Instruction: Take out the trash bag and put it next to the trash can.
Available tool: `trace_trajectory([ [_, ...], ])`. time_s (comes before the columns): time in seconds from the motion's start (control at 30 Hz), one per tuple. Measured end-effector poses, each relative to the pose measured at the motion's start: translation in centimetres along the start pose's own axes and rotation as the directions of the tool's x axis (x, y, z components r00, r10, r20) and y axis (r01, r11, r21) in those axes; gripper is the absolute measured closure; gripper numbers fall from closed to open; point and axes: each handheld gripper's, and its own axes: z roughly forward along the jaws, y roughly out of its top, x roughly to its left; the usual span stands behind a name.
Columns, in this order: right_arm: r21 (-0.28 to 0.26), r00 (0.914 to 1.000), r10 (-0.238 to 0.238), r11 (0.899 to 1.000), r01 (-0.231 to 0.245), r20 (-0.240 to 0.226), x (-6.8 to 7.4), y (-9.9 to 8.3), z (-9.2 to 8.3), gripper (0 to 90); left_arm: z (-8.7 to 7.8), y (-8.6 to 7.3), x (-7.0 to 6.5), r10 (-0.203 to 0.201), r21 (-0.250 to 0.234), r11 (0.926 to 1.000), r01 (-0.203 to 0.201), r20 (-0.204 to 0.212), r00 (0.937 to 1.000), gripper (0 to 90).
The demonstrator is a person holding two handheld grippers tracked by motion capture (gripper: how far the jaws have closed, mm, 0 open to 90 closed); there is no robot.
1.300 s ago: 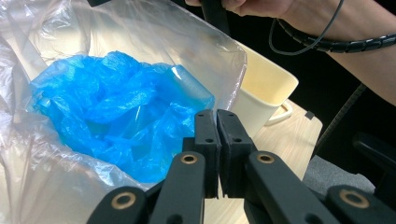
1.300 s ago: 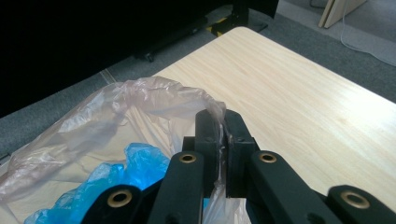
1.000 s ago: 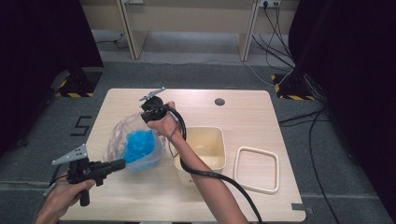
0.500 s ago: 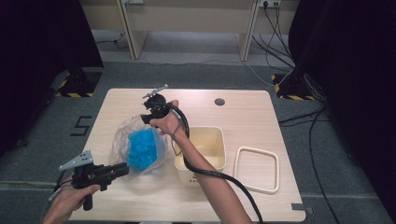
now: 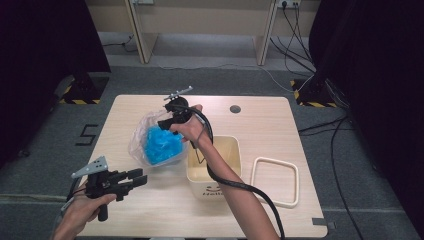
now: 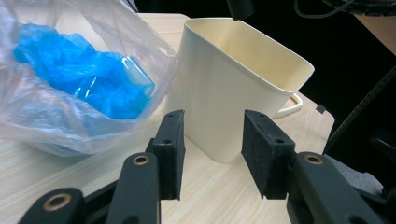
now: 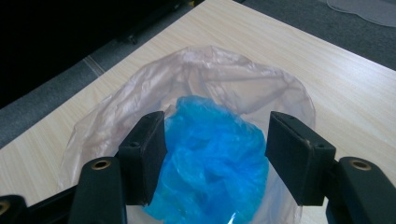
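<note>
A clear, crinkled plastic bag (image 5: 159, 142) with a bunched wad of bright blue plastic film (image 5: 162, 144) inside lies slumped on the pale wood-grain table (image 5: 280, 125), touching the left wall of a cream, open-topped plastic bin (image 5: 214, 165). The right gripper (image 5: 169, 121) hangs just above the bag's far edge, beyond the bin; its jaws have just been opening and stand well apart, the pads clear of the film, with the blue wad seen below the gap between them. The left gripper (image 5: 136, 178) sits near the table's front edge, left of the bin and a little short of the bag; its jaws too have just been opening and hold nothing. A cream rectangular frame-like lid (image 5: 274, 181) lies flat just right of the bin. Behind the bin a small round dark grommet hole (image 5: 235, 108) marks the tabletop. Grey carpet (image 5: 210, 75) surrounds the table, with cables trailing and dark curtains at both sides.
</note>
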Motion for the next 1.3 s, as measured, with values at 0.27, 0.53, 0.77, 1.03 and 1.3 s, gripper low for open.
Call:
trace_trajectory([
  [0.27,-0.03,1.0,0.006,1.0,-0.007,-0.007,-0.4,0.2,-1.3,37.3,0.3,0.1,-0.4,0.012,-0.01,0.9999,-0.012,-0.002,0.9999,56.4],
  [0.53,-0.082,0.9999,0.007,0.997,-0.008,-0.013,-1.3,-0.4,-3.7,35.4,1.2,-0.5,-1.4,0.018,-0.027,0.9995,-0.018,0.001,0.9998,47.3],
  [0.77,-0.135,0.9987,0.045,0.99,-0.047,-0.023,-3.4,-2.2,-6.9,34.4,2.9,-1.1,-2.4,0.018,-0.06,0.9981,-0.017,0.025,0.9995,33.3],
  [1.03,-0.169,0.9985,0.055,0.984,-0.055,-0.008,-5.2,-5.3,-9.9,32.1,4.9,-2.2,-3.0,0.034,-0.052,0.9981,-0.033,0.013,0.9994,23.0],
  [1.3,-0.215,0.9962,0.086,0.973,-0.081,0.016,-7.2,-8.5,-12.8,29.8,6.5,-3.8,-3.1,0.088,-0.011,0.996,-0.089,-0.037,0.9954,18.7],
])
